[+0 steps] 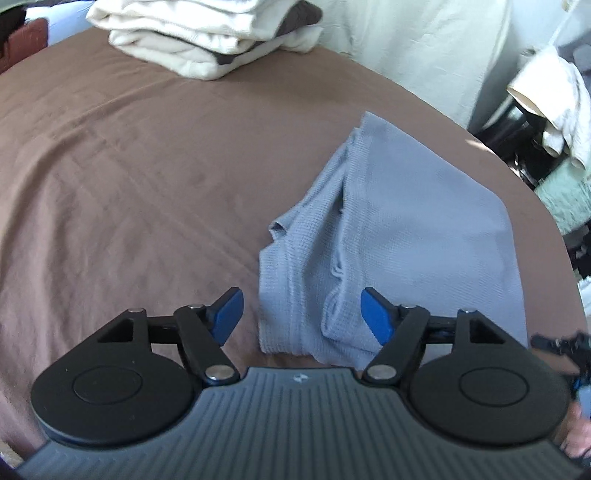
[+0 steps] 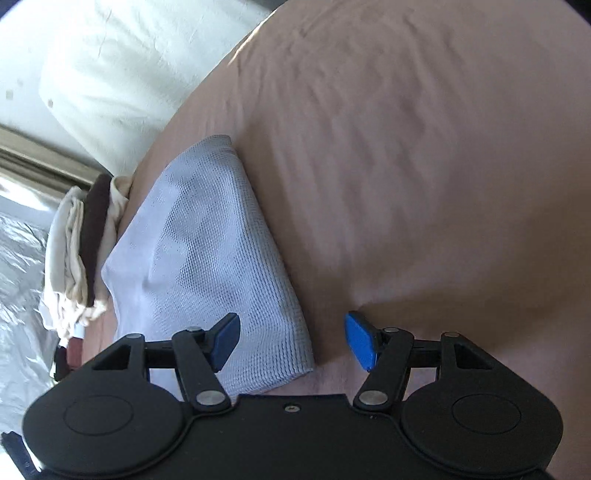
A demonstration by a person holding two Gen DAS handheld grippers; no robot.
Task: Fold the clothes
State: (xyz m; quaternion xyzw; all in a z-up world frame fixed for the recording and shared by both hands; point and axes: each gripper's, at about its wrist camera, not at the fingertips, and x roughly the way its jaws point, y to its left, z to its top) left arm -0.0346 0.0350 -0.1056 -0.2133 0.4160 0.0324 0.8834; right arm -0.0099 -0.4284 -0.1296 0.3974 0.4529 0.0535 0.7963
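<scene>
A light blue waffle-knit garment (image 1: 399,236) lies folded on the brown bed sheet (image 1: 129,177). My left gripper (image 1: 301,314) hovers over the garment's near edge, jaws open, its blue pads clear of the cloth. In the right wrist view the same garment (image 2: 207,251) lies to the left, with its near corner under the gap of my right gripper (image 2: 291,341). That gripper is open too, with nothing pinched between its pads. Part of the right gripper (image 1: 565,347) shows at the right edge of the left wrist view.
A stack of folded cream and dark clothes (image 1: 207,33) sits at the far side of the bed, also seen as a stack (image 2: 85,254) in the right wrist view. A white pillow (image 2: 122,74) lies beyond. Cluttered items (image 1: 546,122) stand off the bed's right edge.
</scene>
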